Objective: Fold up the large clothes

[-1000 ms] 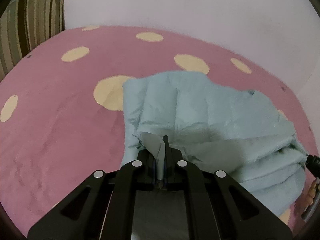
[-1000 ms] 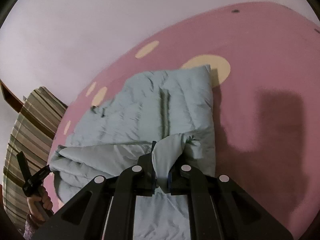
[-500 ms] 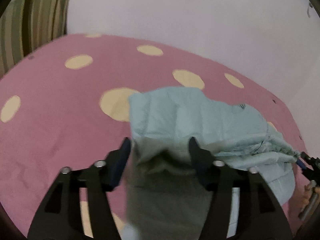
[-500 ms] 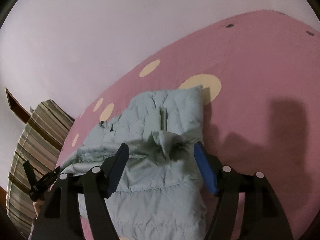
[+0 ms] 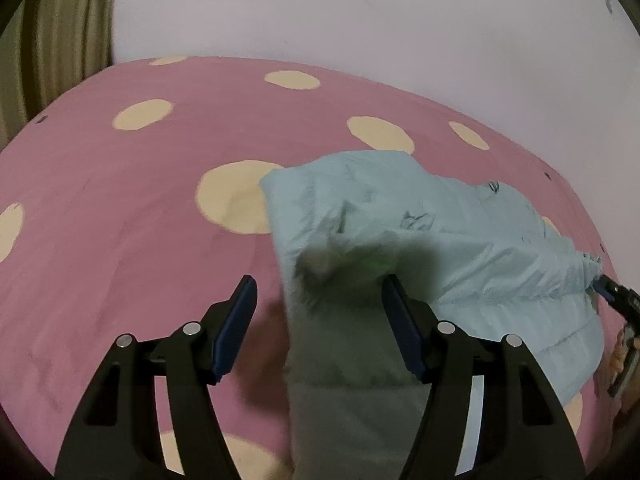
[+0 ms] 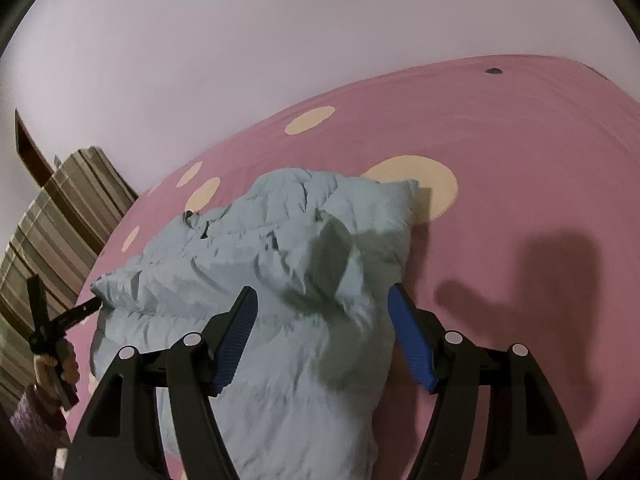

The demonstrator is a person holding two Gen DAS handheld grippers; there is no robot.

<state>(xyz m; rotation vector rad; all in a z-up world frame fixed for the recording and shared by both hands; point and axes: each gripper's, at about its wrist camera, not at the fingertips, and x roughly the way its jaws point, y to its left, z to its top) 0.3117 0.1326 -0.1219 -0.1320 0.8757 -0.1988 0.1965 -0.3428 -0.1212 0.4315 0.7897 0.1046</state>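
Observation:
A pale blue quilted jacket point(image 5: 420, 236) lies folded over on a pink bed cover with cream dots point(image 5: 120, 208). My left gripper point(image 5: 318, 296) is open and empty, hovering over the jacket's near left corner. In the right wrist view the same jacket point(image 6: 288, 264) lies bunched, a small flap of cloth standing up in its middle. My right gripper point(image 6: 322, 308) is open and empty just above the jacket's near end. Each gripper also shows at the edge of the other's view: the right one point(image 5: 612, 292), the left one point(image 6: 52, 320).
A plain pale wall point(image 5: 360, 20) runs behind the bed. A striped pillow or cushion point(image 6: 48, 232) stands at the bed's left end, and it also shows in the left wrist view point(image 5: 60, 36). The pink cover point(image 6: 520, 160) stretches bare to the right of the jacket.
Both grippers were shut on folds of the jacket a second ago. Both have opened, let the cloth drop onto the bed, and pulled back a little.

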